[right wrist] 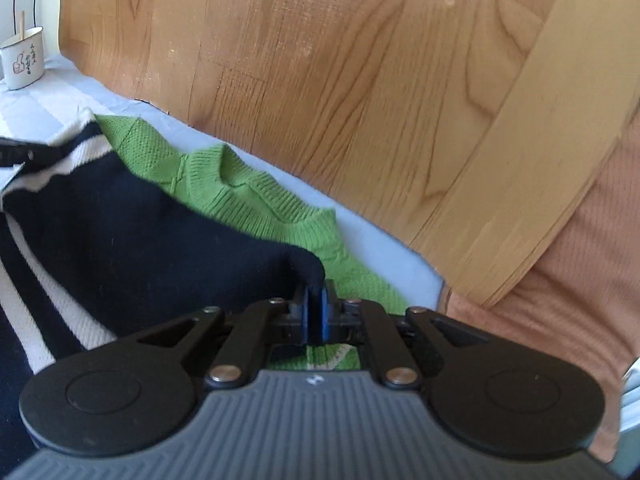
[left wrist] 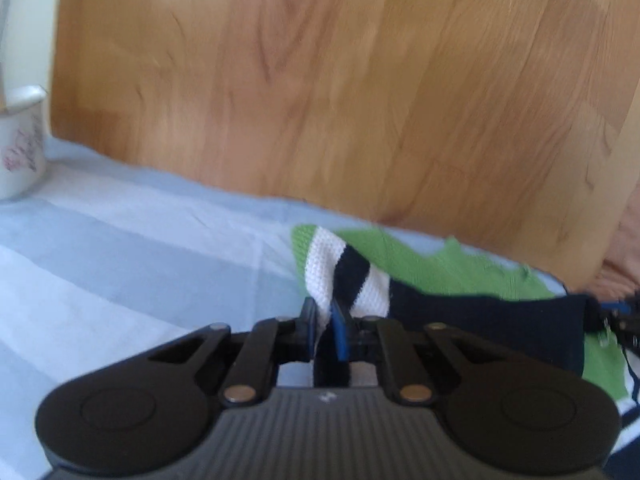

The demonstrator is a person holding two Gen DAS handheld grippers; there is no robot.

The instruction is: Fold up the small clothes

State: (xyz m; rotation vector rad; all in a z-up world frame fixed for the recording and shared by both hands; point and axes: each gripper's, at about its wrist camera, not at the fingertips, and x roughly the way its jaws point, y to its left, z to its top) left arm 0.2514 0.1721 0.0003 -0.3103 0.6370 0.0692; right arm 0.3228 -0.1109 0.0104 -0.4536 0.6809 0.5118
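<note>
**Both tools pinched on a striped knit sweater**

Nearest the left wrist camera, the left tool (left wrist: pixel 329 322) has its blue pads closed tight on a fold of the sweater (left wrist: pixel 472 312), gripping it at the white and navy striped edge, with white knit pulled up between the pads. From there the navy fabric stretches off to the right, where the tip of the right tool (left wrist: pixel 624 318) shows at the frame edge. Green knit lies behind and below the navy band.

In the right wrist view, the right tool (right wrist: pixel 315 306) is likewise closed, its pads clamped on a peak of navy fabric that rises into them. The sweater (right wrist: pixel 140 240) spreads to the left: a wide navy panel, white stripes along the lower left, and a green upper part with a ribbed neckline lying toward the far edge of the worktop (right wrist: pixel 384 256). The left tool (right wrist: pixel 24 154) appears at the far left as a dark bar over the striped edge.

The worktop is covered with a pale blue and white striped cloth (left wrist: pixel 140 248), and the sweater rests on it near the far edge. Beyond that edge runs a wooden floor (left wrist: pixel 320 80). A white enamel mug (right wrist: pixel 22 64) with a printed design stands at the far left corner, well apart from the sweater. A pink-orange ribbed garment (right wrist: pixel 580 264) fills the right side of the right wrist view.
</note>
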